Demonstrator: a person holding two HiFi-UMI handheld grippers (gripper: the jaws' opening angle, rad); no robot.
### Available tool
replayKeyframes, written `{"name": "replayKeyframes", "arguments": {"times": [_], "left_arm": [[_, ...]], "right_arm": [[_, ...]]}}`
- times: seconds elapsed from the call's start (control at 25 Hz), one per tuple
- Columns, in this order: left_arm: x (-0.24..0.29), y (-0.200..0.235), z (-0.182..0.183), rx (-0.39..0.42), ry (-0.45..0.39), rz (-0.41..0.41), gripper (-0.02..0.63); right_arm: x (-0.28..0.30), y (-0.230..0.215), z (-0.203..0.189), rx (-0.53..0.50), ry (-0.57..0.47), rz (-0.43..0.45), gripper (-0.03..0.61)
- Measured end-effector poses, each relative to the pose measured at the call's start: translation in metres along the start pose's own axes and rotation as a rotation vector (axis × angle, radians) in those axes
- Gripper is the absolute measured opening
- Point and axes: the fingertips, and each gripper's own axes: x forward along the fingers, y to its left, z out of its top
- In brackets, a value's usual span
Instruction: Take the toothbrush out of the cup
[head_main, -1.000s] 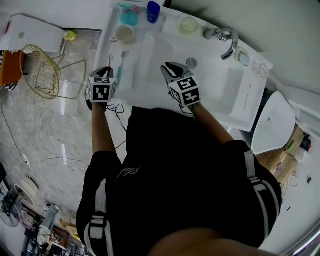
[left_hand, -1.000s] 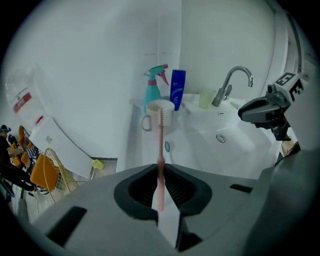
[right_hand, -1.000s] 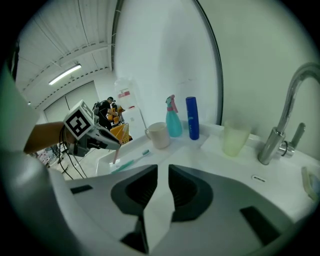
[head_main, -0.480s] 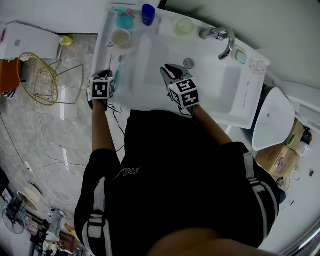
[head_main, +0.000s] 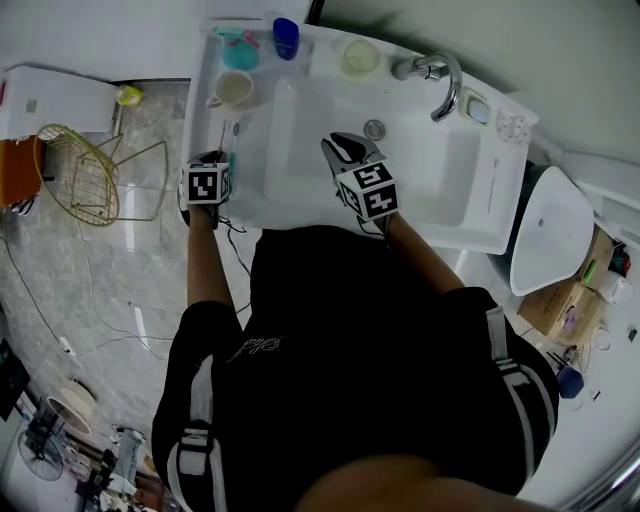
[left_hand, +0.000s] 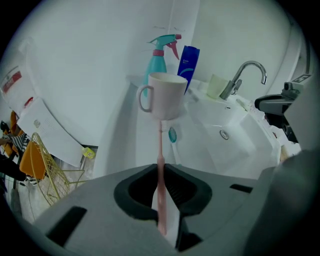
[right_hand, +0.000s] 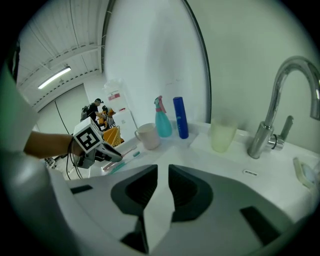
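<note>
Left claw clenches the thin pink plastic toothbrush by its handle, keeping it clear of the white ceramic mug at twelve o'clock; right claw is slightly parted and empty.

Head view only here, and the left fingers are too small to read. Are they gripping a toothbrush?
Observer: Yes. In the left gripper view the left gripper has its fingers closed on the handle of the pink toothbrush.
Operator: Is the brush clear of the cup?
Observer: The right gripper view shows it down beside the teal toothbrush, with the cup standing apart beyond its bristles.
Operator: And the right gripper?
Observer: Its own view shows the right gripper with fingers slightly apart and nothing between them.
</note>
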Motion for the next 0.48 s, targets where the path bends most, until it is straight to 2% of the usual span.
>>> {"name": "replayKeyframes", "arguments": {"times": [0.16,0.28,0.48], "left_arm": [[0.001,0.009,0.002,-0.013,-0.005,0.043,0.056],[-0.002,0.014,0.010,-0.038,-0.047,0.057,0.155],[-0.015,0.006,0.020,-0.051,-0.106,0.058,0.193]], "right_arm": [[-0.002,-0.003,0.000,0.013,-0.001,-0.009,0.075],[-0.004,-0.005,-0.001,0.020,-0.004,-0.013,0.075],[-0.006,-0.009,-0.005,0.031,-0.005,-0.018,0.075]]}}
